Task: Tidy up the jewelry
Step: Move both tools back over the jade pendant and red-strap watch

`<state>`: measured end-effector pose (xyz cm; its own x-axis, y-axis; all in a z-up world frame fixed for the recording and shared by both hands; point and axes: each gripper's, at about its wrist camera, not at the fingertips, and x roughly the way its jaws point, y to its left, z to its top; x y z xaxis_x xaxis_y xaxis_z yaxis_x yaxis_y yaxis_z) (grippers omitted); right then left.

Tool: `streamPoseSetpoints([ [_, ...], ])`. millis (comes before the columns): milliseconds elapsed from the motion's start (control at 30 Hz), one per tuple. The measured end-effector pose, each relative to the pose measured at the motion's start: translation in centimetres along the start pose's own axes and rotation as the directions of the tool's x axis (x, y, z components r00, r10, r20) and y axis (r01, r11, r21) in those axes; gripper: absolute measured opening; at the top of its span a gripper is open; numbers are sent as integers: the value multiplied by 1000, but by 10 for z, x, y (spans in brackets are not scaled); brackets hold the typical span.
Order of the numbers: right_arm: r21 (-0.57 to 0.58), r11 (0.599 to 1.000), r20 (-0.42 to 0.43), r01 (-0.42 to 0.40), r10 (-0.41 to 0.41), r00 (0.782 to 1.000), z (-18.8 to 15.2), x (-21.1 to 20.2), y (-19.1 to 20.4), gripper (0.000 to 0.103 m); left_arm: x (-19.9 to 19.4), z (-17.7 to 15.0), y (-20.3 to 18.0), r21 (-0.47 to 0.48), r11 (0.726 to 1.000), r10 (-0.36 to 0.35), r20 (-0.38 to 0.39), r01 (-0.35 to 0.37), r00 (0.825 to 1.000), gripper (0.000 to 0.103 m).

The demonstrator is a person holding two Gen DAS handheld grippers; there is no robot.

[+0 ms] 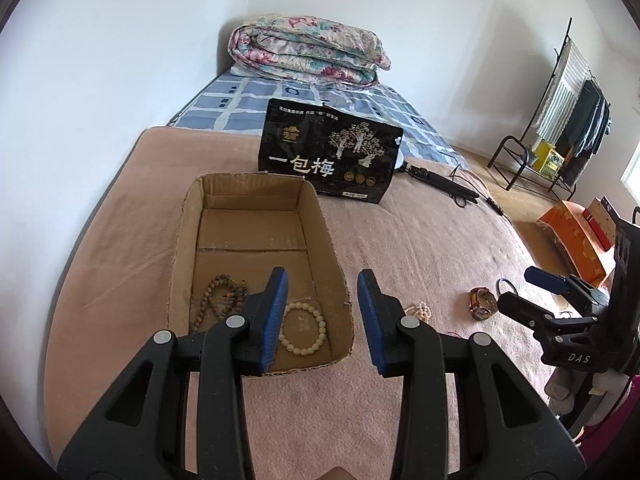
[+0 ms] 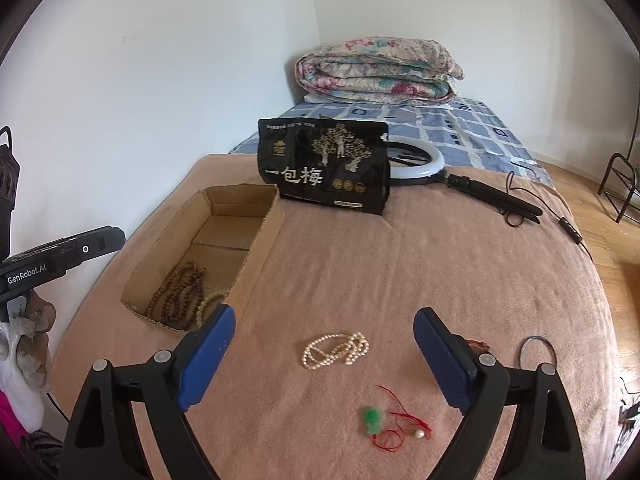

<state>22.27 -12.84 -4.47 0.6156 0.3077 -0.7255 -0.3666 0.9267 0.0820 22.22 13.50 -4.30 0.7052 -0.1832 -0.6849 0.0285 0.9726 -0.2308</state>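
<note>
An open cardboard box (image 1: pixel 188 240) lies on the pink blanket and holds a brown bead necklace (image 1: pixel 218 296) and a cream bead bracelet (image 1: pixel 303 328). My left gripper (image 1: pixel 322 320) is open and empty, just above the box's near right corner. My right gripper (image 2: pixel 324 356) is open and empty above a pearl necklace (image 2: pixel 335 350). In front of it lies a green pendant on a red cord (image 2: pixel 374 420). A brown watch (image 1: pixel 482 302) and a thin dark ring (image 2: pixel 537 350) lie at the right. The box (image 2: pixel 264 232) and brown beads (image 2: pixel 176 300) also show in the right wrist view.
A black snack bag (image 1: pixel 330 160) stands behind the box. A ring light with folded stand (image 2: pixel 492 196) and cable lies on the blanket behind right. A folded floral quilt (image 1: pixel 308 50) sits at the bed's far end. A clothes rack (image 1: pixel 568 120) stands at the right.
</note>
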Motion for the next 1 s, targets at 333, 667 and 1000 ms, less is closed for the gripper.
streamPoseSetpoints([
  [333,92,994,1,62,-62,998,-18,-29,-68,96,17,-6,-51,52,996,-74,-39,76,996,50],
  [667,199,976,-36,94,-89,995,-39,-34,-131,95,43,-28,-102,130,982,-122,-123,138,985,50],
  [1000,290,954,-81,80,-59,995,-53,-27,-170,94,73,-58,-144,201,955,-172,-225,218,959,50],
])
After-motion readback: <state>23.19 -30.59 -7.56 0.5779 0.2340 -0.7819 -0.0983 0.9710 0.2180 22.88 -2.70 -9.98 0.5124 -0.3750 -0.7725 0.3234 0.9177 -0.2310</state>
